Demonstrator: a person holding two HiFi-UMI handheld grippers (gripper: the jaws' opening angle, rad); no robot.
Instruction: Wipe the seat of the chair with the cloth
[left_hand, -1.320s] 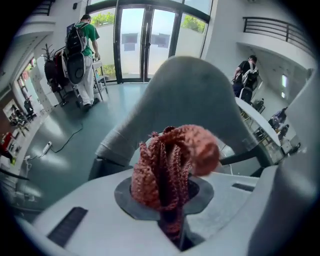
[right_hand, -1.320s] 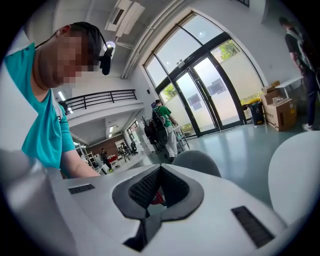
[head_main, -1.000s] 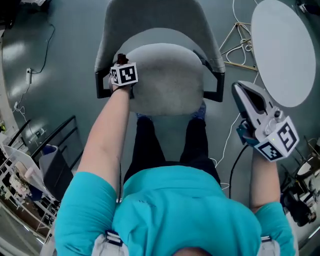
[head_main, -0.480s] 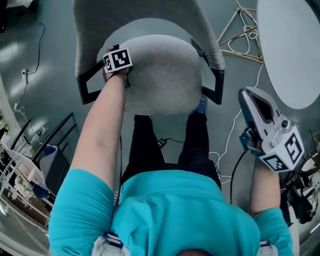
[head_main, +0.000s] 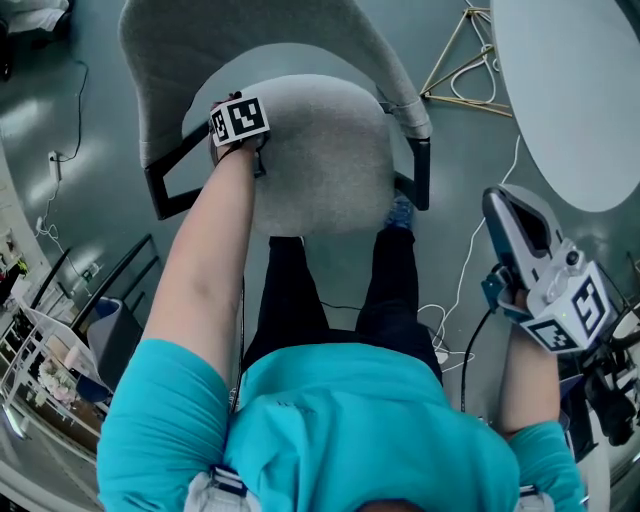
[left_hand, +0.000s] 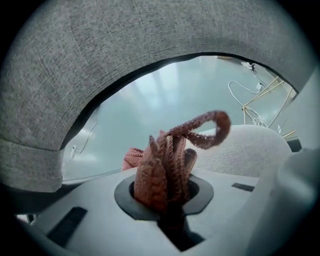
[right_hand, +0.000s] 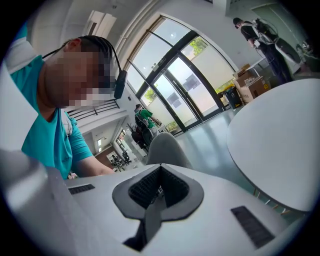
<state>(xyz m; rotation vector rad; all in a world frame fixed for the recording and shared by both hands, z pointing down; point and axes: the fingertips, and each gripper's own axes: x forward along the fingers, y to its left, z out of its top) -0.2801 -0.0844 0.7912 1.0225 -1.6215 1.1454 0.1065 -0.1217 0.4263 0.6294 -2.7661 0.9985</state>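
Glossy grey-teal floor all round, with a white cable snaking across it and a wire rack down in the lower-left corner of the head view. Big room too: the right gripper view shows tall glass doors and a few people standing far off.

Only "print" I can spot is the black-and-white square pattern on the marker cube of the left tongs, and the same sort on the right one's cube.

Grey fabric chair, with a rounded seat, a curved backrest and black armrests. The left tongs sit over the seat's back-left corner, close to the left armrest. They're clamped tight on a reddish-brown knit cloth, which bunches up out of the pads, with one loop flopping over toward the seat. In the left gripper view the backrest arches overhead and the seat shows off to the right. Can't tell if the cloth is actually pressing on the fabric.

The right tongs are closed with nothing in them, held out to the right of the chair over the floor, near the round white tabletop on its thin gold wire legs. The person is wearing a teal shirt.
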